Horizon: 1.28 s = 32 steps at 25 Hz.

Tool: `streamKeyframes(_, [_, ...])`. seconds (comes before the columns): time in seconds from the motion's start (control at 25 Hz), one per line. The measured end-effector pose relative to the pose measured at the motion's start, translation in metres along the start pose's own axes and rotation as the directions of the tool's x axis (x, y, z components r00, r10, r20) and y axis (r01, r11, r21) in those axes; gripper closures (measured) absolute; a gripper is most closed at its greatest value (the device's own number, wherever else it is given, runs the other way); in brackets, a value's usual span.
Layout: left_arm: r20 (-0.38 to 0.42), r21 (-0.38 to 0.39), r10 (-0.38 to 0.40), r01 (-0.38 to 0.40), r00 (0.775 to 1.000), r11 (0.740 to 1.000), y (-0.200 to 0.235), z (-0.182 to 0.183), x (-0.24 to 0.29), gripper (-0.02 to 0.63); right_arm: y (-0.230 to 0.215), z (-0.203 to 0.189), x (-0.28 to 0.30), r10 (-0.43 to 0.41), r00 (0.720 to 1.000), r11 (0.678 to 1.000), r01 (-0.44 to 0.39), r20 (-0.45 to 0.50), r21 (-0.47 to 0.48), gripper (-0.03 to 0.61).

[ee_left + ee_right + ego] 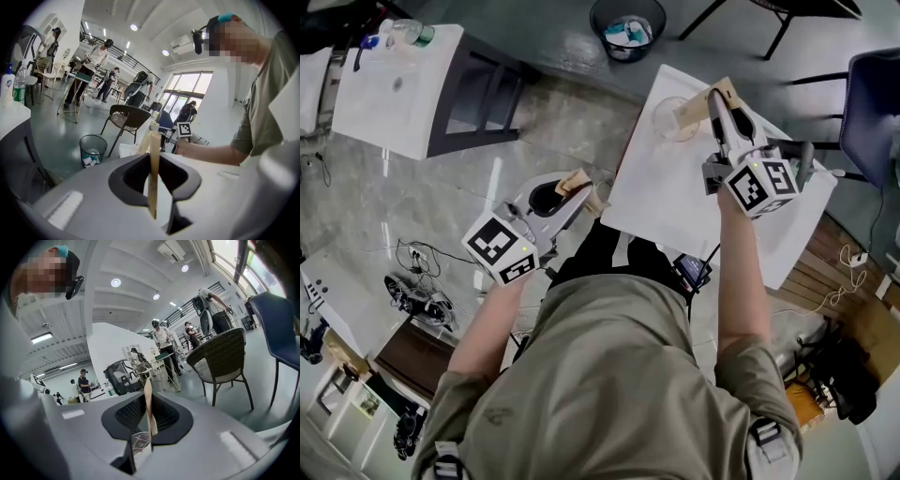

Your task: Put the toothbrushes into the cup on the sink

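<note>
My left gripper is held low at the left of the white sink top, shut on a flat beige toothbrush. In the left gripper view that toothbrush stands edge-on between the closed jaws. My right gripper is over the far part of the sink top, shut on a second beige toothbrush. Its end reaches beside the clear cup. In the right gripper view this toothbrush sticks up between the jaws, with a clear wrapper at its base.
A black bin with rubbish stands on the floor beyond the sink. A white table with a bottle is at the far left. A blue chair is at the right. Cables lie on the floor at the left.
</note>
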<state>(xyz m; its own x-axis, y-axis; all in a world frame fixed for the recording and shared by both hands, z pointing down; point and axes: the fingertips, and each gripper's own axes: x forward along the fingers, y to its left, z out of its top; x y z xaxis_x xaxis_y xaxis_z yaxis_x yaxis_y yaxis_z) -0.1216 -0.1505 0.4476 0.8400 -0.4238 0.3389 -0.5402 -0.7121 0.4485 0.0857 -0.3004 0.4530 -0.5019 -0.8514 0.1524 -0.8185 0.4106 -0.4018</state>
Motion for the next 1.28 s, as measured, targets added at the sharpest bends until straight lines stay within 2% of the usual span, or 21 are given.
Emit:
streamKeyframes(0.48, [0.002, -0.003, -0.001, 0.001, 1.0, 1.0, -0.0004, 0.0014, 0.0046, 0.555, 0.0018, -0.0045, 0.0016, 0.013, 1.0, 1.0, -0.013, -0.002, -0.02, 0.529])
streamKeyframes(1.28, [0.019, 0.007, -0.008, 0.008, 1.0, 1.0, -0.006, 0.0072, 0.0072, 0.555, -0.0061, -0.0082, -0.002, -0.007, 0.999, 1.0, 0.007, -0.031, 0.003, 0.523])
